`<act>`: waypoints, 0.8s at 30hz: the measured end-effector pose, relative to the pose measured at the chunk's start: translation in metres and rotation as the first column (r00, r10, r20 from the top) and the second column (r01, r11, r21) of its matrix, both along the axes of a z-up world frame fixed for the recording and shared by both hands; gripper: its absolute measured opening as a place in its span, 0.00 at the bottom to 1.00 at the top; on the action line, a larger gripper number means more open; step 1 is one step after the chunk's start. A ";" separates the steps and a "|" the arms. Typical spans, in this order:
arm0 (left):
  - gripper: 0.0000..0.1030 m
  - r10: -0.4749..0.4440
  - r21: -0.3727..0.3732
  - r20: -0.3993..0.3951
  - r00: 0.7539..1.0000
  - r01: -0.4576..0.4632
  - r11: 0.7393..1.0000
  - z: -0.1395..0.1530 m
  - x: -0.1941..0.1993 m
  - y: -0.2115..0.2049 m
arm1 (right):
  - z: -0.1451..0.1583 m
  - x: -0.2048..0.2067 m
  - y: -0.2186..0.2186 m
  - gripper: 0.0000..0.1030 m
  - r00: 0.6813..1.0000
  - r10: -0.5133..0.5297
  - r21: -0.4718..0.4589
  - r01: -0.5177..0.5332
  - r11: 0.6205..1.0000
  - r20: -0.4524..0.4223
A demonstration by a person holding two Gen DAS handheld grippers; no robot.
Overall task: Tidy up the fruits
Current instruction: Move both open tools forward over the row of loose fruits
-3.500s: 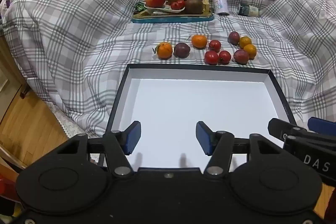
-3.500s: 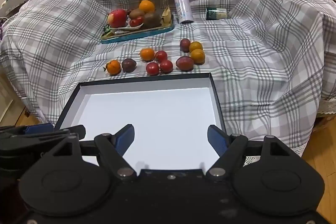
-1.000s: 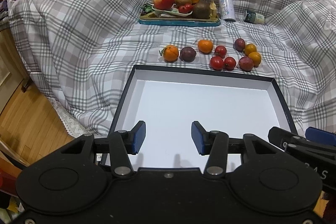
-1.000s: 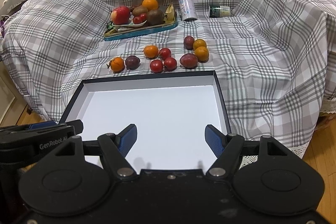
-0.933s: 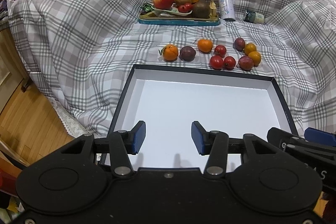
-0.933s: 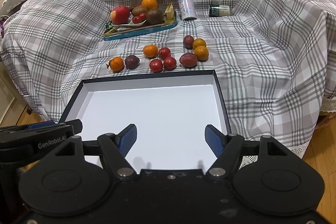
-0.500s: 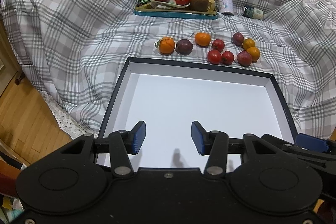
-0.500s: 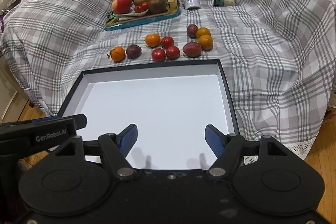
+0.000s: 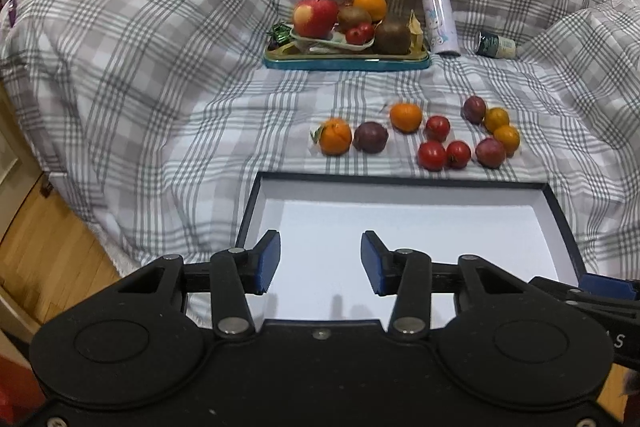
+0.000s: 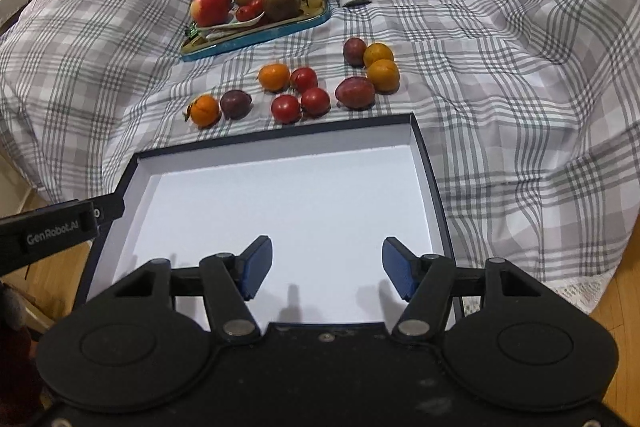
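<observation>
Loose fruit (image 9: 416, 137) strewn on the checked cloth (image 9: 160, 75), dead ahead at twelve o'clock of both tongs and well apart from each. Left gripper (image 9: 320, 261) spread, blue pads (image 9: 267, 261) holding nothing, hovering over the near edge of the shallow box (image 9: 560, 223), white inside with a dark rim. Right gripper (image 10: 327, 273) likewise spread wide and empty, over the same box (image 10: 434, 183), nearer its right half. Beyond the box's far rim, from nine toward three o'clock in the left view: leafy tangerine (image 9: 336, 136) touching a dark plum (image 9: 371, 136), then an orange (image 9: 406, 116), three red tomatoes (image 9: 432, 155) clustered close, and a knot of two purple fruits and two small oranges (image 9: 496, 133). Same spread seen in the right view, tangerine (image 10: 205, 110) at eleven o'clock, the reddish plum (image 10: 355, 92) near twelve. Farther back, teal tray (image 9: 346, 63) piled with apple (image 9: 315, 15), kiwis and an orange; spray can (image 9: 439, 21) and small jar (image 9: 496, 45) lying just to its right, at one o'clock.
</observation>
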State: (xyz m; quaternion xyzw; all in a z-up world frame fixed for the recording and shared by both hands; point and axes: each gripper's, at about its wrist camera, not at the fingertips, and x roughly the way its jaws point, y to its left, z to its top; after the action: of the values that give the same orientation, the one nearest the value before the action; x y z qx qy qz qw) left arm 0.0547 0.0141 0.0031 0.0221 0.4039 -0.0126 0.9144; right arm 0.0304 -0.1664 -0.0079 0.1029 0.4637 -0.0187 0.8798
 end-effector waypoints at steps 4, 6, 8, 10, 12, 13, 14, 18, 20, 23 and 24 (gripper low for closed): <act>0.51 -0.013 0.001 -0.015 1.000 0.013 1.000 -0.001 0.021 -0.002 | 0.003 0.021 -0.006 0.64 0.999 -0.024 -0.024 0.024 0.999 0.026; 0.51 -0.016 -0.004 -0.022 1.000 0.015 1.000 -0.002 0.033 -0.003 | 0.004 0.033 -0.010 0.64 0.999 -0.035 -0.028 0.036 0.999 0.038; 0.51 -0.015 -0.001 -0.031 0.999 0.015 1.000 -0.004 0.045 -0.004 | 0.005 0.045 -0.015 0.64 0.998 -0.043 -0.027 0.044 0.999 0.047; 0.51 -0.015 0.006 -0.039 0.999 0.016 1.000 -0.007 0.058 -0.006 | 0.005 0.059 -0.020 0.64 0.997 -0.052 -0.024 0.053 0.998 0.052; 0.51 -0.017 0.018 -0.042 0.999 0.017 1.000 -0.009 0.069 -0.007 | 0.003 0.071 -0.023 0.64 0.997 -0.060 -0.023 0.061 0.998 0.054; 0.51 -0.018 0.023 -0.042 0.999 0.019 1.000 -0.011 0.074 -0.008 | 0.003 0.076 -0.025 0.64 0.997 -0.062 -0.022 0.064 0.998 0.055; 0.51 -0.019 0.025 -0.043 0.999 0.020 0.999 -0.012 0.080 -0.008 | 0.002 0.083 -0.027 0.64 0.996 -0.065 -0.021 0.066 0.998 0.056; 0.51 -0.023 0.029 -0.060 0.998 0.025 0.999 -0.018 0.102 -0.010 | -0.006 0.108 -0.035 0.64 0.995 -0.086 -0.039 0.088 0.995 0.053; 0.51 -0.022 0.035 -0.070 0.997 0.025 0.999 -0.021 0.113 -0.010 | -0.011 0.121 -0.040 0.64 0.994 -0.101 -0.044 0.103 0.994 0.048; 0.51 -0.023 0.043 -0.081 0.996 0.026 0.999 -0.027 0.128 -0.012 | -0.016 0.140 -0.047 0.64 0.992 -0.116 -0.052 0.118 0.992 0.043; 0.51 -0.024 0.044 -0.085 0.996 0.028 0.999 -0.029 0.132 -0.012 | -0.018 0.146 -0.049 0.64 0.992 -0.121 -0.056 0.123 0.991 0.042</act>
State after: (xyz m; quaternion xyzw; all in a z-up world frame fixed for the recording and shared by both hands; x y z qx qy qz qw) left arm 0.1871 0.0020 -0.0254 0.0473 0.4421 -0.0163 0.8955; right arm 0.1760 -0.2154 -0.0259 0.1058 0.4389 -0.0840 0.8883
